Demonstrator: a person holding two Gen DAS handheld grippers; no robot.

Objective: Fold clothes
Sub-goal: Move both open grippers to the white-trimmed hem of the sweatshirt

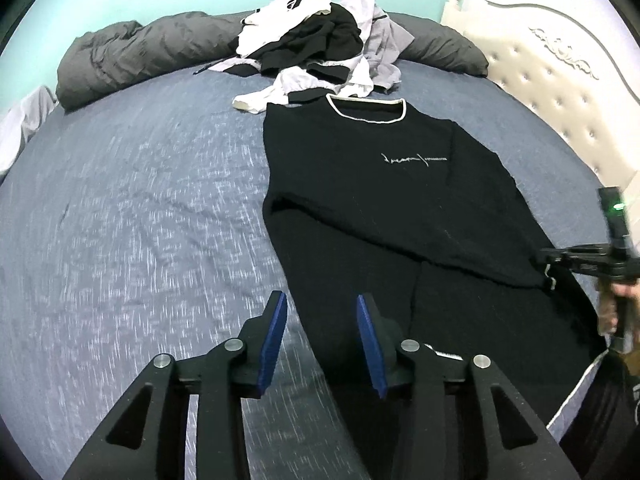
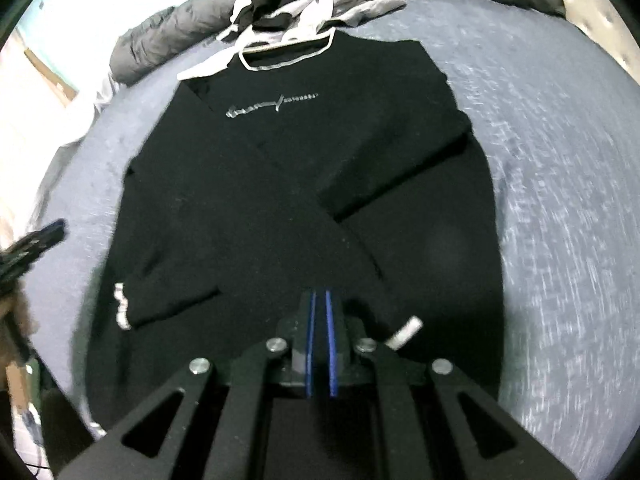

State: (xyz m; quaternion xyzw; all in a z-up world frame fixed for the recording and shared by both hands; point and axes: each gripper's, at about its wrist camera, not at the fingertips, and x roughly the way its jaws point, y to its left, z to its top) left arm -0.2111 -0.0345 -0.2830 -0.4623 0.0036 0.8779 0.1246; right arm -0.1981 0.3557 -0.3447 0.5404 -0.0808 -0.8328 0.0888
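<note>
One black sweater (image 2: 304, 168) on the bed (image 1: 132, 208), one clothes pile (image 1: 316, 44); left gripper (image 1: 322, 320) partly open, empty; right gripper (image 2: 320, 312) closed, empty

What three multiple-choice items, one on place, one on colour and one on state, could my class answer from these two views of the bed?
1. Where is the pile of unfolded clothes?
A. beyond the sweater's collar
B. on the floor
C. on the headboard

2. What colour is the sweater spread on the bed?
A. red
B. black with white trim
C. yellow

3. How do the jaws of the left hand-held gripper stand?
A. clamped on a sleeve
B. apart, holding nothing
C. shut tight

Key: 1 A, the pile lies past the neckline; 2 B, black cloth with white collar edge; 3 B, bedsheet shows between its blue pads.
</note>
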